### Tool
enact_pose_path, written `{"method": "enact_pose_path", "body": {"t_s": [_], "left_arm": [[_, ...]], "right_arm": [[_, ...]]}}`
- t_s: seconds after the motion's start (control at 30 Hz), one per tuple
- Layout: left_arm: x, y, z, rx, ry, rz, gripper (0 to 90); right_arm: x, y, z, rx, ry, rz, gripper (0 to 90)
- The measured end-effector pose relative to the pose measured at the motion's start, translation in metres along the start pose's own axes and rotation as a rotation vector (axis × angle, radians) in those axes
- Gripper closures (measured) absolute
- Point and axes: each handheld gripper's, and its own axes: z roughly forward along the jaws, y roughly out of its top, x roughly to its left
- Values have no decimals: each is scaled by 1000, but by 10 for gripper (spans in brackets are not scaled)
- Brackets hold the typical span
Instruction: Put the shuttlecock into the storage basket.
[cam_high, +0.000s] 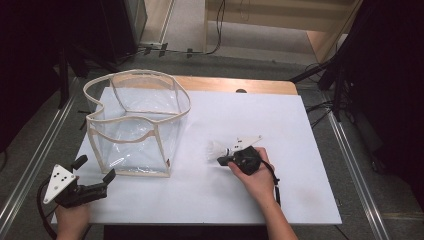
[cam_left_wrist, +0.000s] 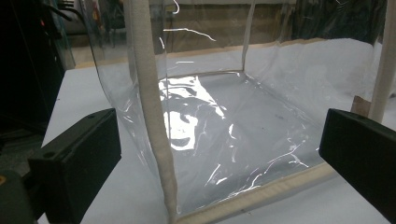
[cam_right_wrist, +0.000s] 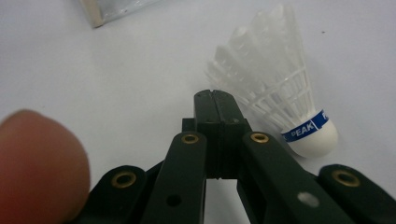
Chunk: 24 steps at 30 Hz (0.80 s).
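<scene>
A white feather shuttlecock (cam_high: 217, 149) with a blue band lies on the white tabletop (cam_high: 290, 125). My right gripper (cam_high: 220, 161) is just below it, jaws pressed together with nothing between them. In the right gripper view the shuttlecock (cam_right_wrist: 280, 93) rests beside the right side of the shut right gripper (cam_right_wrist: 214, 95), cork end nearest. A clear plastic bag (cam_high: 135, 125) with cream trim stands open-topped at the table's left. My left gripper (cam_high: 95, 168) sits open at the bag's near left corner. In the left gripper view the left gripper (cam_left_wrist: 217, 135) stands wide before the bag (cam_left_wrist: 210, 107).
A wooden strip (cam_high: 235, 85) runs along the table's far edge. Dark stands and cables (cam_high: 330, 75) surround the table on the floor. A fingertip (cam_right_wrist: 37, 163) of the person's hand shows at the lower left of the right gripper view.
</scene>
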Motion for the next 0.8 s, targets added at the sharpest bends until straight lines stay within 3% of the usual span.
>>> {"method": "enact_pose_path", "body": {"t_s": [0.4, 0.8], "left_arm": [[0, 0, 0, 1, 1, 2, 0], [0, 0, 0, 1, 0, 2, 0]], "right_arm": [[-19, 13, 8, 12, -55, 30, 877], [-41, 16, 9, -13, -136, 110, 876]]}}
